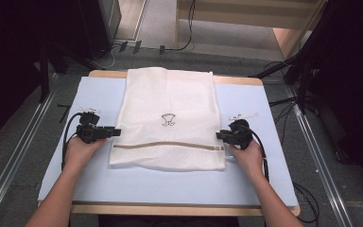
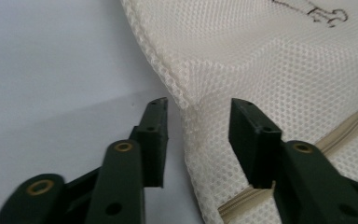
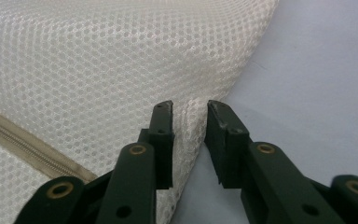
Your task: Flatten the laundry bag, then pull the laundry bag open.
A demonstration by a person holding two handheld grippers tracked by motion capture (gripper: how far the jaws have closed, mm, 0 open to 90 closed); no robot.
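A white mesh laundry bag (image 1: 168,104) lies flat on the pale blue table top (image 1: 99,179). It has a tan zipper (image 1: 168,144) near its front and a small black emblem (image 1: 168,119) in the middle. My left gripper (image 1: 116,132) is at the bag's left edge. Its jaws stand open astride the mesh edge (image 2: 186,100), with the zipper (image 2: 349,121) to the right. My right gripper (image 1: 220,135) is at the bag's right edge. Its jaws are open only a little, and the mesh edge (image 3: 191,126) lies in the narrow gap without being clamped.
Two small white wire pieces lie on the table, one behind the left hand (image 1: 90,110) and one behind the right hand (image 1: 243,115). Dark stands (image 1: 307,71) and cables (image 1: 283,101) flank the table. Metal rails (image 1: 14,156) run along the floor on both sides.
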